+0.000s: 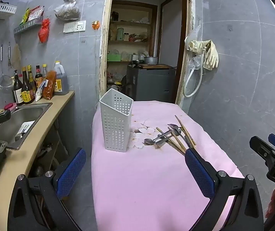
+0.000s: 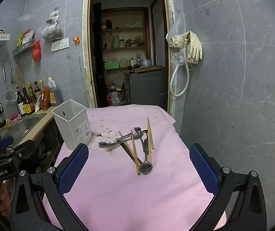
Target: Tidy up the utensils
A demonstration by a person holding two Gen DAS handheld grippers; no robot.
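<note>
A white perforated holder [image 2: 72,124] stands upright at the left edge of the pink cloth [image 2: 129,188]. Beside it lies a crossed pile: wooden chopsticks [image 2: 135,154], metal spoons [image 2: 146,166] and a fork [image 2: 137,130]; exact counts unclear. Left gripper [image 1: 135,173] and right gripper [image 2: 139,171] are spread, holding nothing. A sink [image 1: 19,119] sits left.

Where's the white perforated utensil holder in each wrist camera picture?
Left wrist view: white utensil holder stands just left of centre on the pink cloth, left of the utensil pile.
Right wrist view: holder is left of centre, near the cloth's left edge.
Shared landmark: the doorway behind the table.
</note>
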